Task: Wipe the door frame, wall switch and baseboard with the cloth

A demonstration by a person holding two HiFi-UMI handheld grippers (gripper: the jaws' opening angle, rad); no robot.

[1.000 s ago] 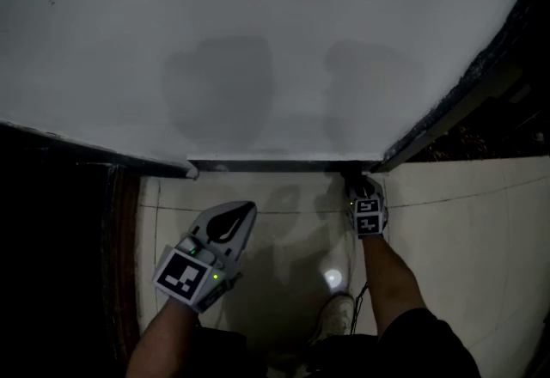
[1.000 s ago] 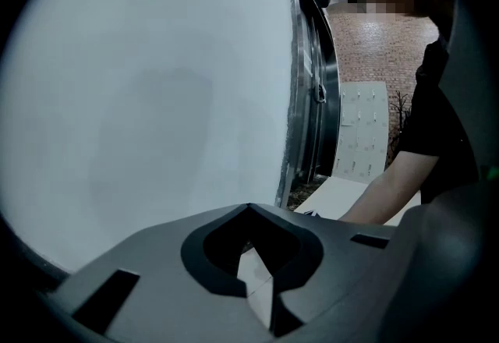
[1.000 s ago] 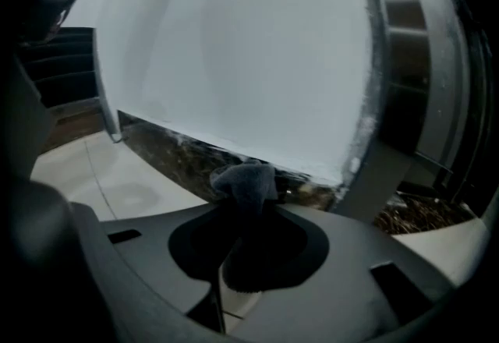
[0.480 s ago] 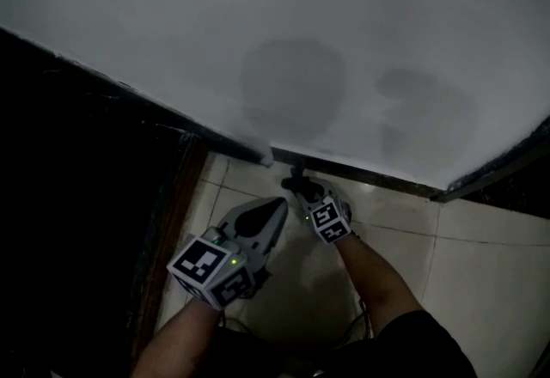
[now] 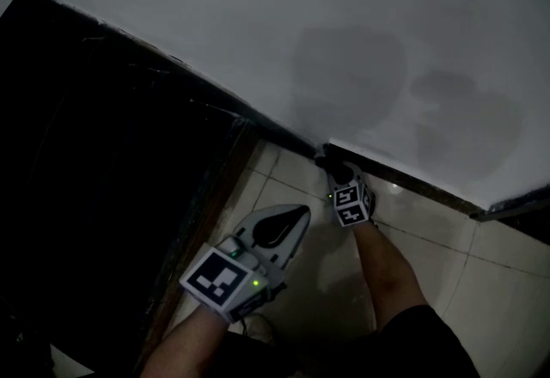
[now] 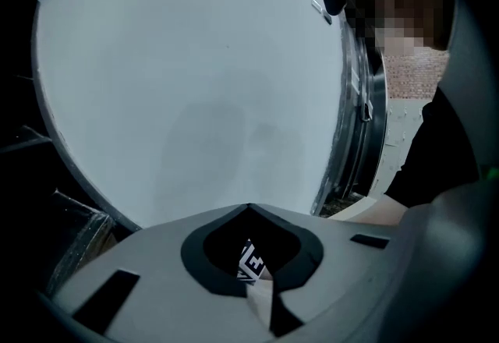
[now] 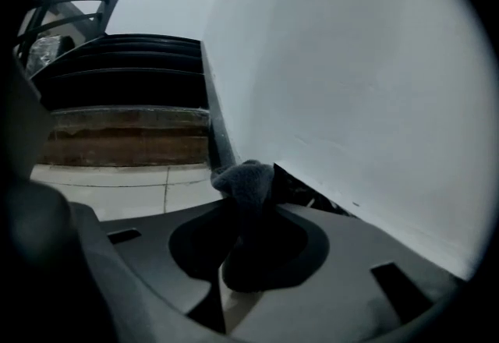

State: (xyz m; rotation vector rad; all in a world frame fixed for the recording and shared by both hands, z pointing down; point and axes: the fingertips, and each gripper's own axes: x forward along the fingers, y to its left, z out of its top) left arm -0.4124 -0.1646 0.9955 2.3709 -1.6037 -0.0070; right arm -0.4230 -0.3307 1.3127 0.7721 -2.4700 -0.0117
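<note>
Since a second ago the right gripper (image 5: 342, 180) has slid leftward along the baseboard (image 5: 412, 181). It started near the strip's right end and now sits at its left end, at centre frame where the white wall (image 5: 344, 24) turns into the dark doorway (image 5: 112, 153). My head view swung left with it, so the doorway now fills the left half of the frame. I'd guess that means one full pass over the baseboard is about done. The brown strip (image 5: 219, 196) running down the left of the tiled floor (image 5: 430, 256) is probably the foot of the door frame, and it's the obvious next target. No wall switch shows in any view right now, so that one's still to find.

Tool status: in the right gripper view the jaws are clamped tight on the cloth (image 7: 248, 178). A dark grey wad pokes out past the tips, and the rest is bunched in the hollow behind them. That wad sits right against the end of the baseboard at the foot of the wall — I can't tell how hard it's pressing.

The left gripper (image 5: 296, 213) hovers lower centre over the tiles, well off the wall. Its own view shows the jaws closed tip to tip with nothing pinched — just idle.
</note>
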